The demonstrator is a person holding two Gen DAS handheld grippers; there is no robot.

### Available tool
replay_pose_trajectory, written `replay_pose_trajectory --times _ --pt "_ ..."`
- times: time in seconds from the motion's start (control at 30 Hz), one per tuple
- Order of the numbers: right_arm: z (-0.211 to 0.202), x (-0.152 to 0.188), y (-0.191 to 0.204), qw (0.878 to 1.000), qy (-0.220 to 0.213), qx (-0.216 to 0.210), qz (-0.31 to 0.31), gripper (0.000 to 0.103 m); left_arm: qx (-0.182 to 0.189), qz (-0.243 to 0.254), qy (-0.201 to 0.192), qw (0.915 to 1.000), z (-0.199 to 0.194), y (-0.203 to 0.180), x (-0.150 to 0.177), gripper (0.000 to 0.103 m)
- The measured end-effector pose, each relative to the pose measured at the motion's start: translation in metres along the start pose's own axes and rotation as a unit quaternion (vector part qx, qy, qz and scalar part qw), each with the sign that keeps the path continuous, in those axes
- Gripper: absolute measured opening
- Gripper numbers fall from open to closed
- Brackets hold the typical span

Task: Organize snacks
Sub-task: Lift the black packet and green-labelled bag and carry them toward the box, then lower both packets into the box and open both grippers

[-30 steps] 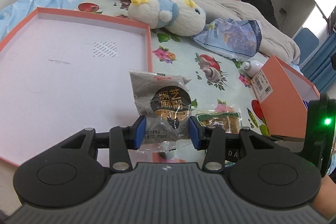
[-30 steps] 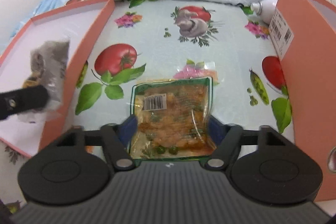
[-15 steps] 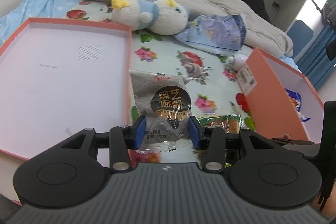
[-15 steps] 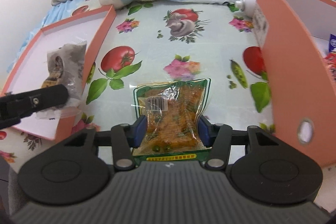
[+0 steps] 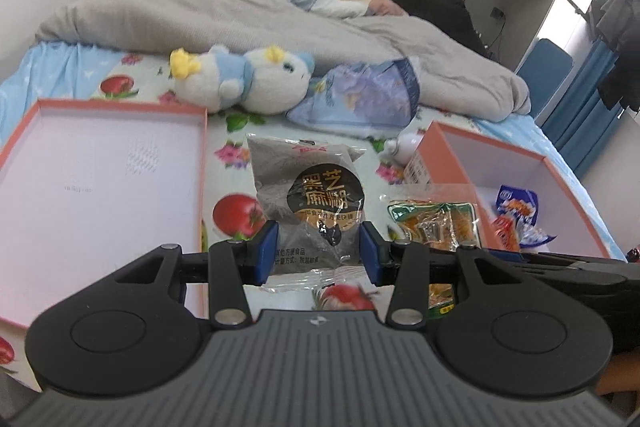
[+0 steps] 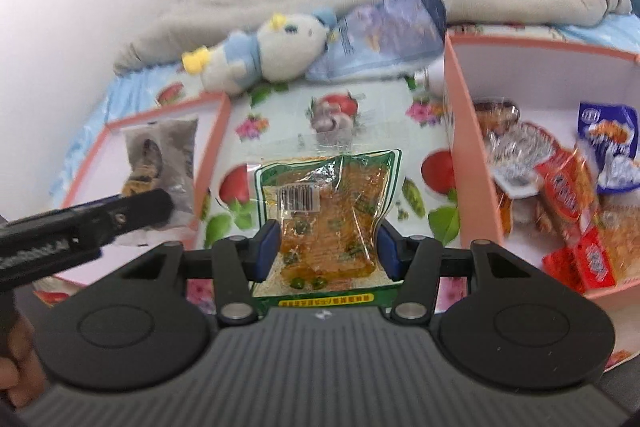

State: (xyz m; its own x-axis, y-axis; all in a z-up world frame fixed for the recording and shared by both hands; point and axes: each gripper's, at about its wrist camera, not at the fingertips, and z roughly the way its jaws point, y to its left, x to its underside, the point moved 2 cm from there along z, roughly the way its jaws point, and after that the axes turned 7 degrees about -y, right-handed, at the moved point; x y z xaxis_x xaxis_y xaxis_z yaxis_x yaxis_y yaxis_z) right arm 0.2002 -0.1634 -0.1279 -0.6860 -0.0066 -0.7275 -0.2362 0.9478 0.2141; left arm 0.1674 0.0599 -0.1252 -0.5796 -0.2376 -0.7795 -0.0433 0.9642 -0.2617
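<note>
My left gripper [image 5: 318, 253] is shut on a grey sesame snack packet [image 5: 308, 203] and holds it above the bed sheet between the two boxes. My right gripper [image 6: 326, 249] is shut on a green-edged packet of orange snack [image 6: 326, 211], lifted off the sheet; that packet also shows in the left wrist view [image 5: 438, 223]. The orange box [image 6: 460, 147] at the right holds several snack packets [image 6: 568, 195]. The left gripper and its grey packet show at the left of the right wrist view [image 6: 160, 155].
An empty orange box lid [image 5: 202, 163] lies at the left. A plush toy [image 5: 244, 83], a blue bag [image 5: 368, 99] and a small white bottle [image 5: 402, 147] lie behind on the fruit-print sheet. A grey blanket [image 5: 280, 23] covers the far bed.
Both grippers have risen and moved back with their packets. The right packet has left the sheet. The snack-filled box has come into view.
</note>
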Motion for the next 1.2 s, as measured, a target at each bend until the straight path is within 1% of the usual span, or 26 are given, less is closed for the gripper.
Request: replay_pose_trajectory --times 0.17,0.4,0.53,0.63,0.87,0.93,1.07,1.2 --pt "-0.020 -0.022 -0.008 1.000 -0.024 -0.004 0.010 0.054 0.008 0.016 -0.017 0.9997 -0.008 -0.023 -0.022 0.049" --pt "-0.045 -0.049 -0.029 0.998 -0.060 0.008 0.020 0.054 0.024 0.041 -0.034 0.9983 -0.010 -0.062 -0.046 0.049" --pt "-0.061 -0.063 -0.050 0.996 -0.082 0.018 0.037 0.054 0.038 0.048 -0.043 0.9972 -0.007 -0.086 -0.062 0.049" --pt "-0.072 -0.074 -0.068 0.993 -0.102 0.033 0.043 0.054 0.049 0.058 -0.047 0.9960 -0.002 -0.106 -0.073 0.049" --pt "-0.087 -0.098 -0.108 0.988 -0.133 0.054 0.061 0.054 0.081 0.080 -0.053 0.9920 0.020 -0.162 -0.096 0.049" --pt "-0.088 -0.101 -0.121 0.987 -0.137 0.062 0.065 0.054 0.090 0.089 -0.050 0.9908 0.031 -0.179 -0.099 0.049" --pt "-0.082 -0.101 -0.150 0.984 -0.136 0.087 0.070 0.054 0.107 0.104 -0.026 0.9885 0.061 -0.211 -0.097 0.049" --pt "-0.067 -0.094 -0.183 0.984 -0.116 0.102 0.084 0.054 0.113 0.113 0.008 0.9872 0.097 -0.235 -0.085 0.049"
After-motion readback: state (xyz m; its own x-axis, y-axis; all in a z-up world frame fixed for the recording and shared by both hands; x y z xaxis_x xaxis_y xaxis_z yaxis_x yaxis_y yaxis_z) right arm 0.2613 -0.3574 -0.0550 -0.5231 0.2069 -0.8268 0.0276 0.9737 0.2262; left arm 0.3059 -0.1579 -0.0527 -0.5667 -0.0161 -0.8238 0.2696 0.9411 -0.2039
